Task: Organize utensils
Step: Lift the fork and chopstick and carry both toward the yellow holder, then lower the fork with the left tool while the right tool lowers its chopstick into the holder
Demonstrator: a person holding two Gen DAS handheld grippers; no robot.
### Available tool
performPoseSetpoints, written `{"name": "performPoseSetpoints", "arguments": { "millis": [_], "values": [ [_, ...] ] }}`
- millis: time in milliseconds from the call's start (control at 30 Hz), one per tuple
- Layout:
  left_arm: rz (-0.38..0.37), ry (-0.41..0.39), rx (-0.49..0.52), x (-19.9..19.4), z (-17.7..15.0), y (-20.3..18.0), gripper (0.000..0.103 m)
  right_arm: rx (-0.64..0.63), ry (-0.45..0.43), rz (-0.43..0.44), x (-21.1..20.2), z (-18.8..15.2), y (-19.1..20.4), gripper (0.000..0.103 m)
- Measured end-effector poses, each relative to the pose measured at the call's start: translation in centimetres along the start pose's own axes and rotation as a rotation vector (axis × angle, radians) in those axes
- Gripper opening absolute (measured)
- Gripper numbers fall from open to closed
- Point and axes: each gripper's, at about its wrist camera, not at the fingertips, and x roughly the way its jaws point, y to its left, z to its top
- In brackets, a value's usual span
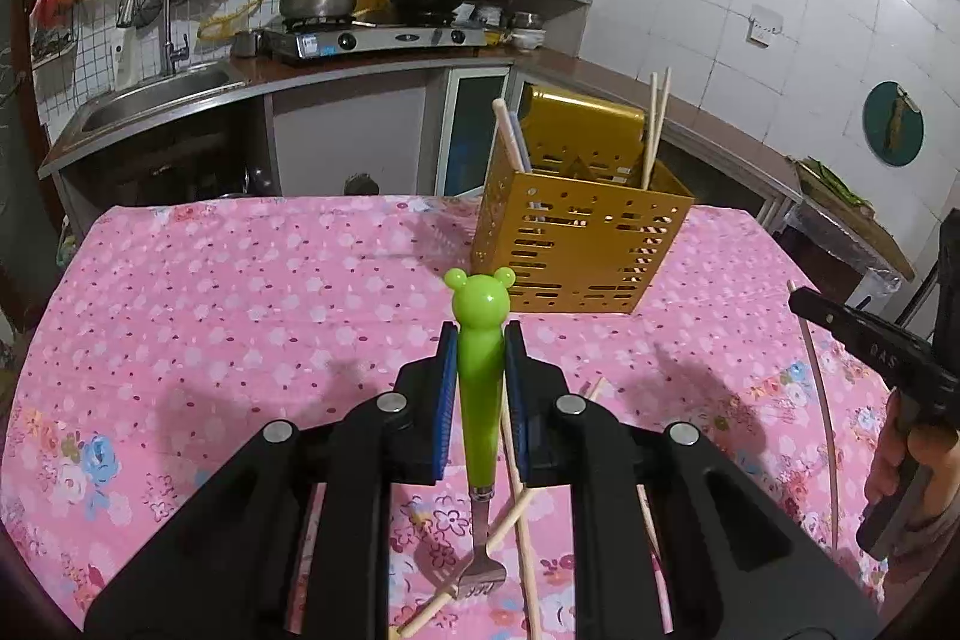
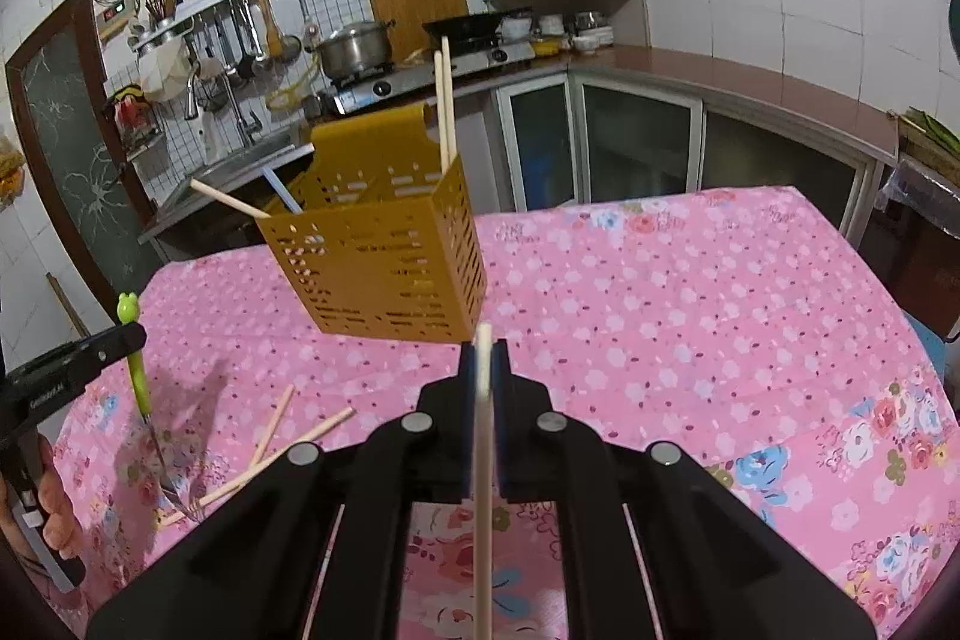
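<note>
Fork tines are partly hiding behind loose chopsticks lying on the bench under the left hand-held gripper, which is clamping the green fork. Right hand-held gripper is pinching one chopstick, its lower end cut off; the yellow holder is sitting just ahead.

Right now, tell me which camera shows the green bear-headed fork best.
The left wrist view: the green bear-headed plastic fork fills the centre, clamped in the left gripper, steel tines visible below. The right wrist view shows the fork only small at its left edge.
</note>
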Motion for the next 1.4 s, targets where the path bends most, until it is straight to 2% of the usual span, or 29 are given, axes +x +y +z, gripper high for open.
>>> {"name": "performPoseSetpoints", "arguments": {
  "millis": [167,467,800,1400],
  "values": [
    [-0.010,-0.028,0.001,-1.3,-0.3,0.0,0.014,0.015,-0.022,0.003,-0.9,0.2,-0.1,0.005],
    [-0.027,-0.089,-0.006,-3.5,-0.1,0.4,0.014,0.038,-0.115,0.028,-3.8,1.2,0.0,0.005],
    [-0.035,-0.106,-0.007,-3.9,0.1,0.5,0.014,0.047,-0.174,0.029,-5.2,1.5,0.2,0.005],
    [-0.038,-0.151,0.028,-6.1,3.4,-1.2,0.014,0.014,-0.250,0.045,-6.4,4.6,1.6,0.005]
  ]
}}
